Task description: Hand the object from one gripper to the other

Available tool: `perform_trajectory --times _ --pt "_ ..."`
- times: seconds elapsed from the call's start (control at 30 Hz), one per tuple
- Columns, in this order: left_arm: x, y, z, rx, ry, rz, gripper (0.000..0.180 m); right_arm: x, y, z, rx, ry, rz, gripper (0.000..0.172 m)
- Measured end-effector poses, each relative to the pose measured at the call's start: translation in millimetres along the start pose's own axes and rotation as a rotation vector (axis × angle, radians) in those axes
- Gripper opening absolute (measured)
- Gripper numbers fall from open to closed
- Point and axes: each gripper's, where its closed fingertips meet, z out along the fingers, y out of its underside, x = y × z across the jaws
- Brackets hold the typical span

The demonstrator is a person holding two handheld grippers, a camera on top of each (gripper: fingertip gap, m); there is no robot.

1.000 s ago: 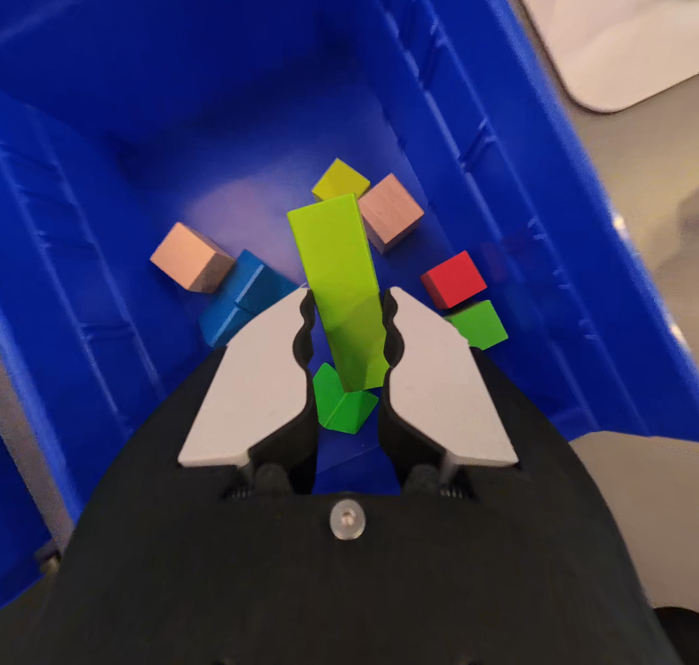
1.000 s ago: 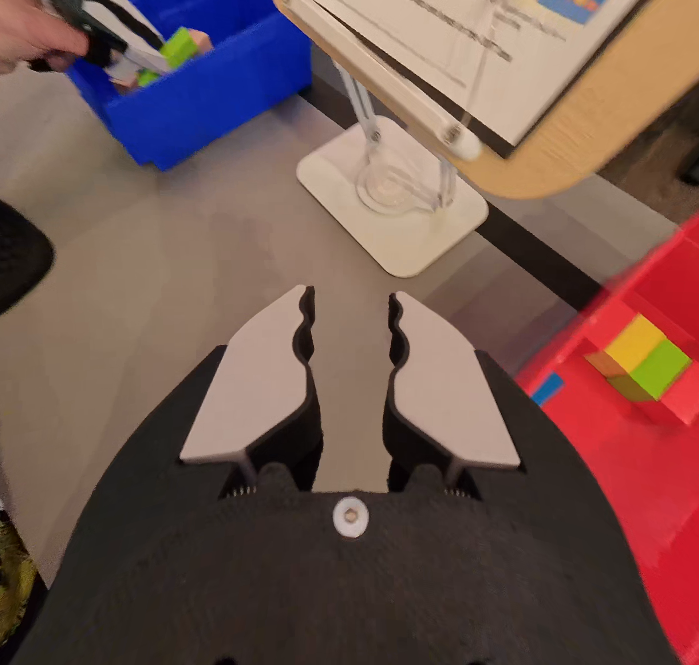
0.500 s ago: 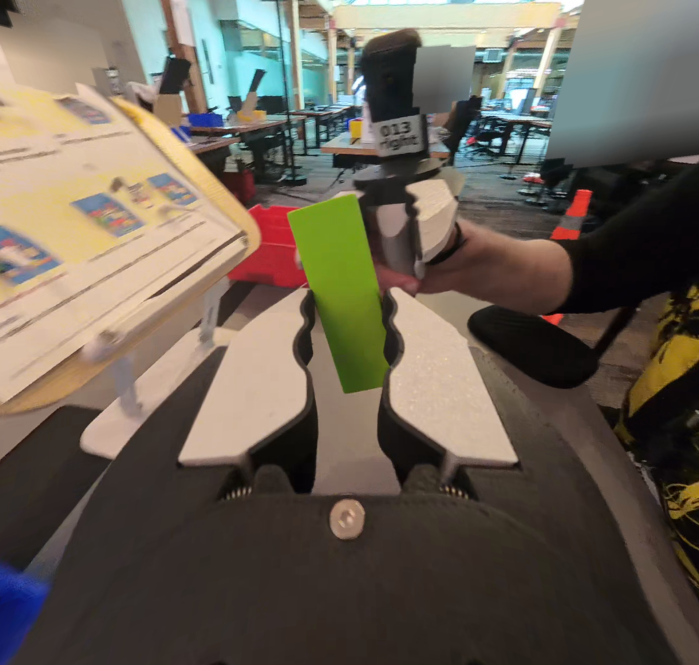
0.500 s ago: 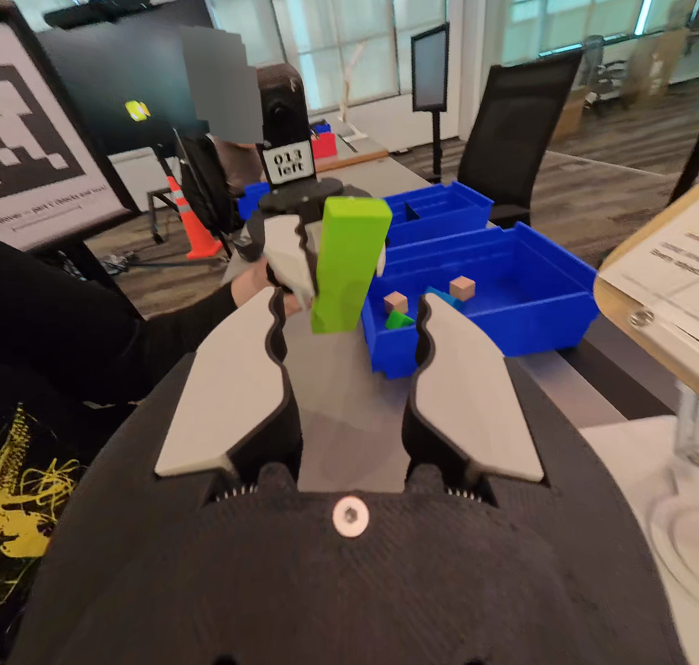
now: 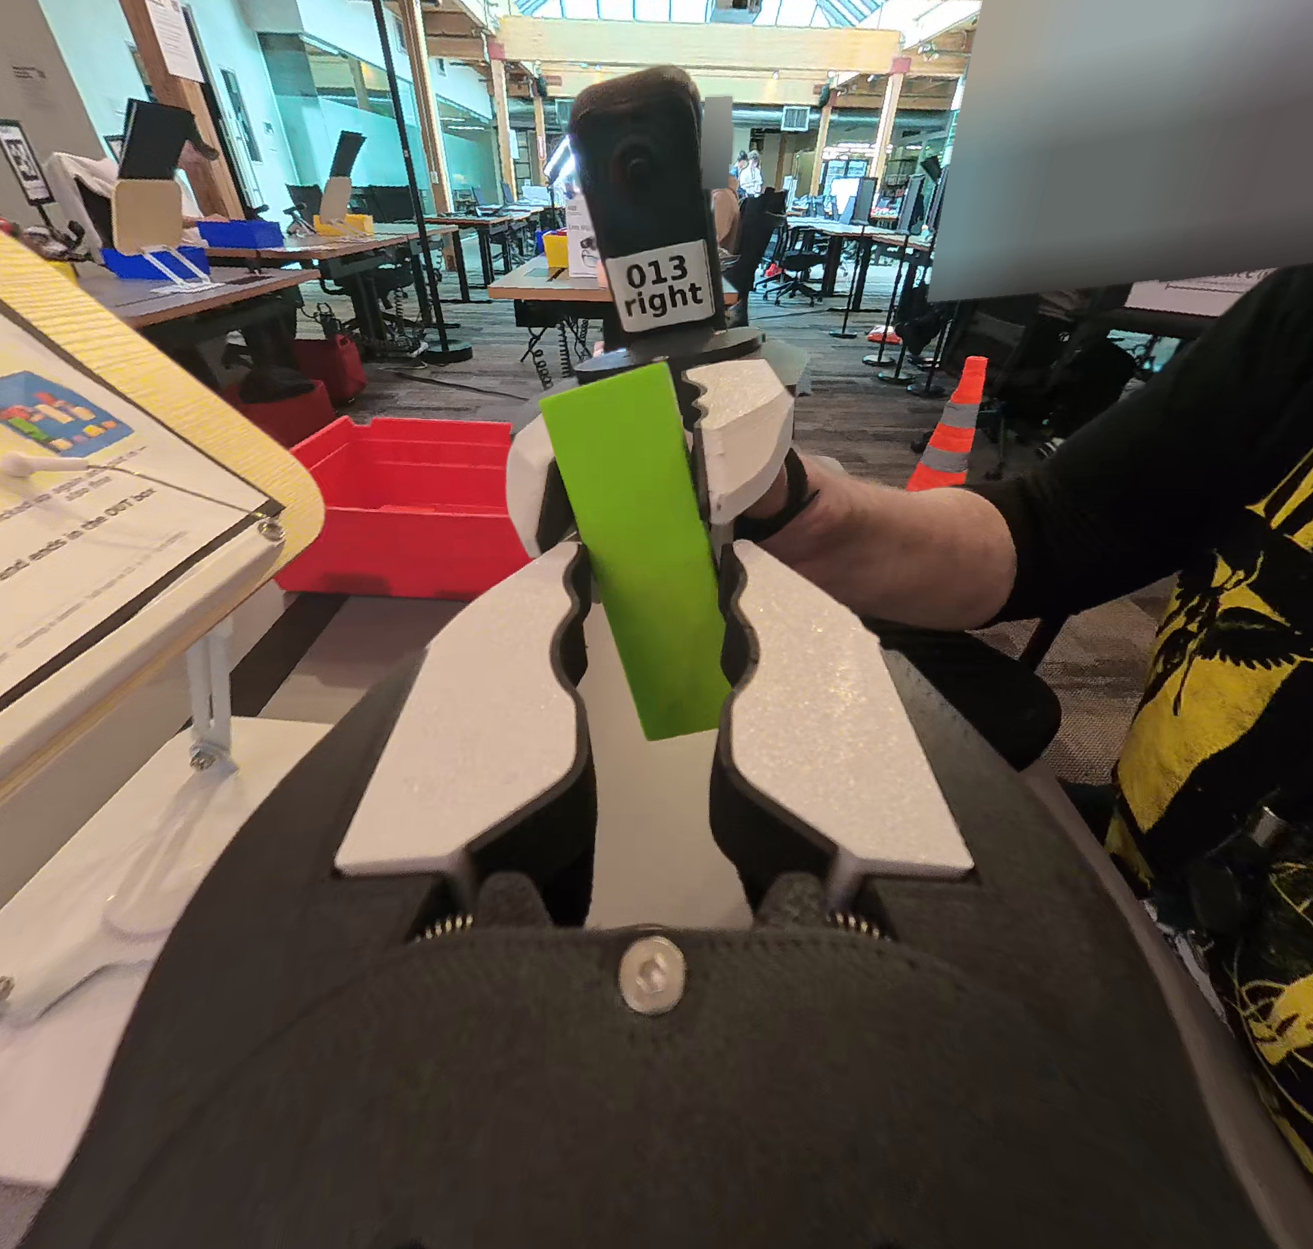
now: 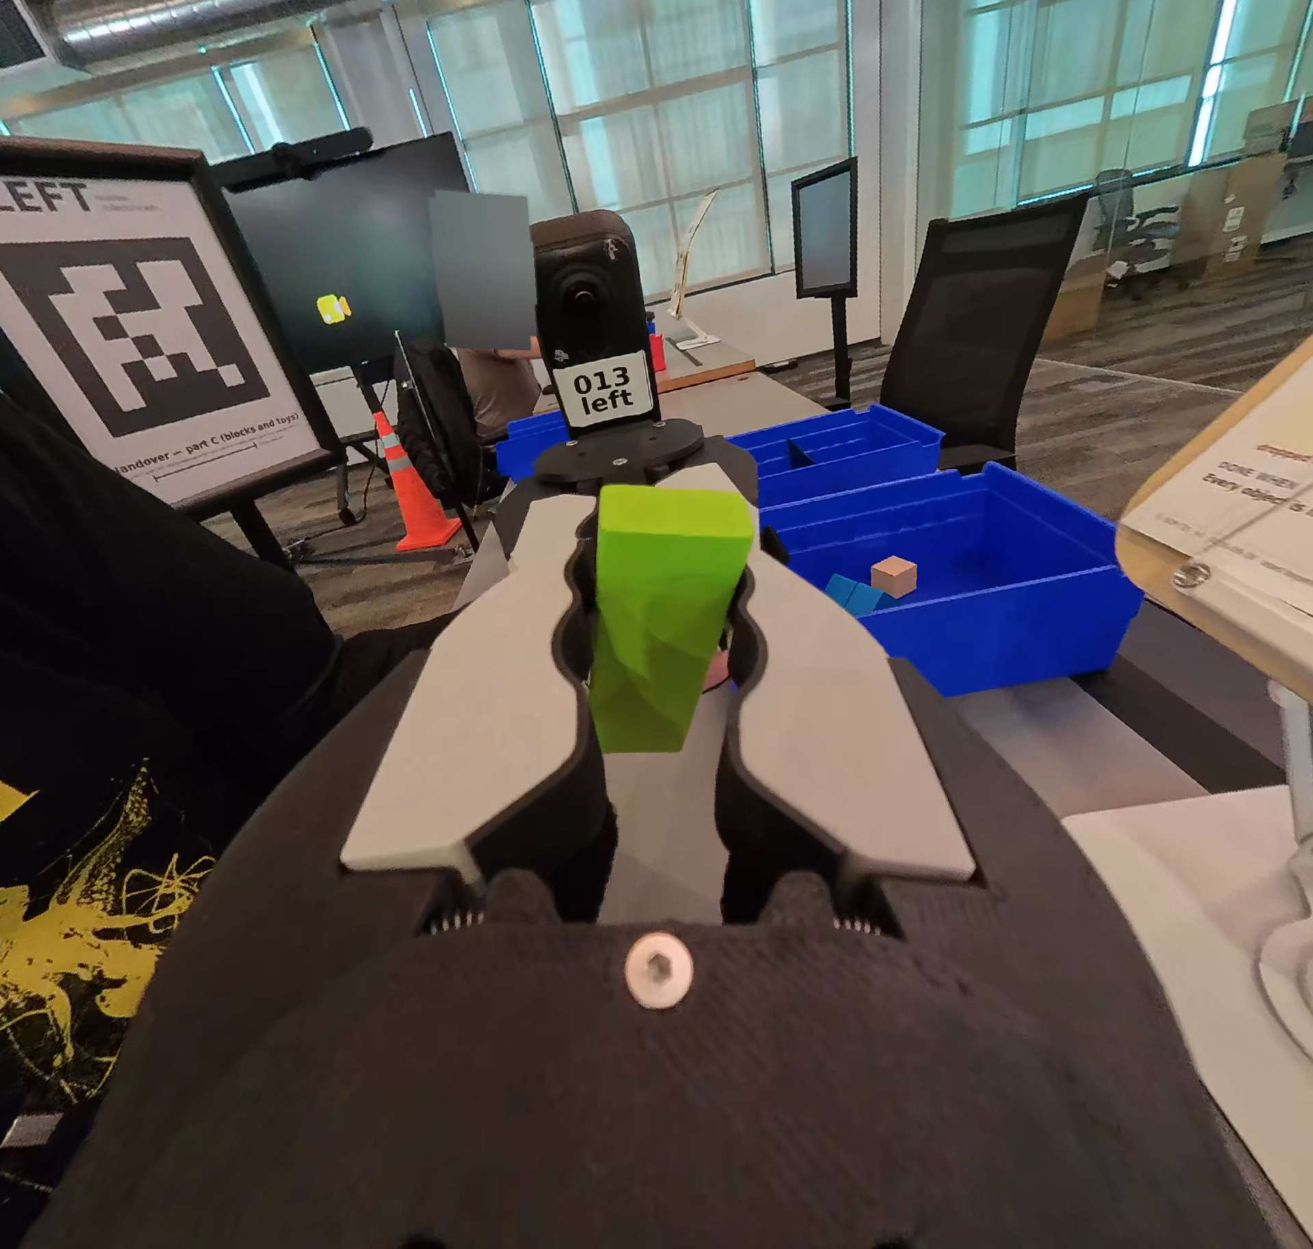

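A long lime-green block (image 5: 639, 554) stands upright in the air between the two grippers, which face each other. In the left wrist view my left gripper (image 5: 654, 576) is shut on its lower part, with both pads against its sides. The right gripper (image 5: 639, 462) grips the upper part of the same block from the far side. In the right wrist view my right gripper (image 6: 661, 597) is shut on the green block (image 6: 668, 611), which fills the gap between the pads. The left gripper (image 6: 639, 497) shows just behind the block.
A red bin (image 5: 398, 526) stands behind at the left. A blue bin (image 6: 995, 632) holds a tan cube (image 6: 893, 576) and blue blocks (image 6: 852, 593). A document stand (image 5: 142, 433) on a white base (image 5: 106, 824) is close by. A person's forearm (image 5: 888, 554) holds the right gripper. The tips of both grippers are at nearly the same place.
My left gripper lifted the green block out of the blue bin and turned to face the right one. The right gripper opened wide, moved around the block and closed on it.
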Motion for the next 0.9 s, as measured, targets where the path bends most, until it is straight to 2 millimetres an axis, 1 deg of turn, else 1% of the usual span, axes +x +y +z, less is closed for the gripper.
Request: perform_trajectory --times 0.1,0.17,0.2,0.23,0.27,0.33,0.37,0.43,0.47,0.5,0.53,0.57,0.63,0.7,0.73,0.8,0.83,0.9 --pt "2 -7 17 0.023 0.035 -0.026 0.034 -1 -7 -18 0.02 0.014 -0.006 0.033" --pt "5 -12 28 0.029 0.065 -0.028 0.035 -3 -16 -33 0.044 0.027 -0.013 0.033" --pt "8 -14 34 0.032 0.082 -0.024 0.041 -1 -21 -41 0.05 0.048 -0.014 0.033" --pt "8 -16 39 0.031 0.085 -0.024 0.05 3 -26 -52 0.047 0.085 -0.02 0.033" --pt "7 -16 42 0.022 0.08 -0.019 0.057 10 -32 -65 0.039 0.134 -0.03 0.033" --pt "3 -18 41 0.009 0.062 0.013 0.058 32 -43 -104 0.01 0.275 -0.044 0.033" --pt "-1 -22 37 0.019 0.053 0.02 0.056 48 -44 -129 -0.024 0.356 -0.035 0.033" --pt "-12 -29 27 0.031 0.024 0.029 0.053 89 -43 -187 -0.103 0.565 -0.005 0.034" --pt "-18 -32 22 0.036 0.009 0.038 0.051 112 -36 -218 -0.167 0.681 0.019 0.033" --pt "-24 -35 17 0.042 -0.004 0.048 0.05 134 -26 -250 -0.238 0.782 0.066 0.033" --pt "-28 -37 12 0.049 -0.012 0.056 0.05 153 -17 -277 -0.272 0.859 0.117 0.033" --pt "-33 -40 8 0.057 -0.019 0.062 0.05 170 -7 -300 -0.284 0.903 0.178 0.033" --pt "-39 -47 1 0.08 -0.022 0.074 0.05 198 28 -331 -0.376 0.944 0.34 0.033" --pt "-41 -54 -7 0.102 -0.036 0.089 0.049 222 66 -352 -0.493 0.994 0.436 0.033" --pt "-41 -56 -10 0.112 -0.042 0.094 0.049 231 86 -358 -0.551 1.002 0.493 0.033" --pt "-43 -57 -18 0.126 -0.057 0.102 0.048 247 117 -364 -0.617 1.025 0.565 0.033" --pt "-44 -57 -21 0.134 -0.063 0.1 0.047 252 131 -365 -0.656 1.03 0.596 0.033" --pt "-47 -58 -25 0.149 -0.064 0.087 0.046 260 149 -364 -0.704 1.042 0.635 0.033"
